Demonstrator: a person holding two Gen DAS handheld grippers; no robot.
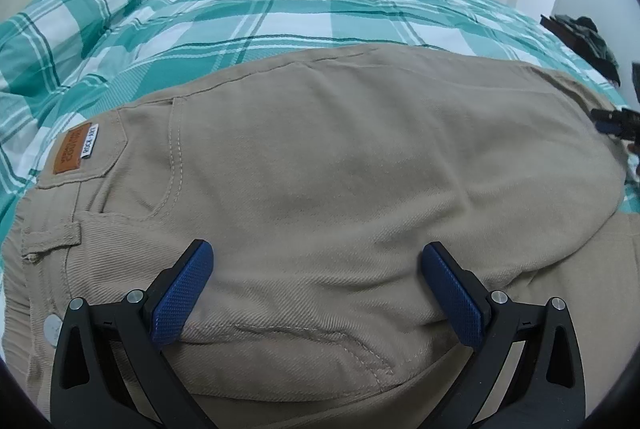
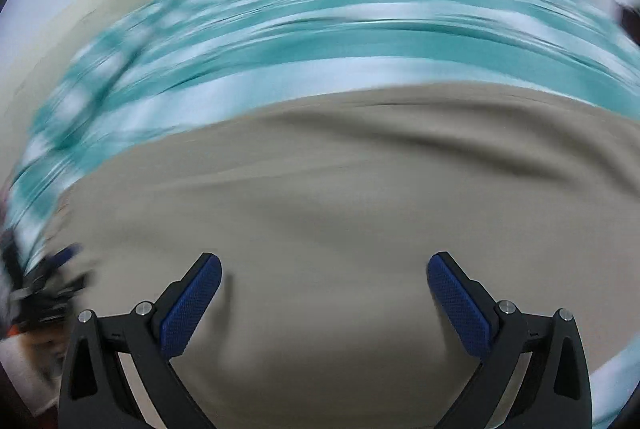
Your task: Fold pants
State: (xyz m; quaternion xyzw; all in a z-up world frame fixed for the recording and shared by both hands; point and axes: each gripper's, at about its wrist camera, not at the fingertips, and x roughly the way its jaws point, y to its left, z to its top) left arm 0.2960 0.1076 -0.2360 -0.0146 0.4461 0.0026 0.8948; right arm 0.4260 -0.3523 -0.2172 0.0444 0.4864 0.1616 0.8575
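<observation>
Pants (image 1: 340, 165) lie flat across the near side of the bed (image 1: 280, 9), left gripper (image 1: 316, 277) and right gripper (image 2: 324, 289) both wide and empty above them; risk: pinching one layer only, skewing the fold.

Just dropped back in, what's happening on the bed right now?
A person is folding tan pants spread on a teal plaid bed cover. The left hand-held gripper hovers open over the waistband end, near the leather patch. The right hand-held gripper is also open above the fabric, holding nothing; its view is motion-blurred.
</observation>
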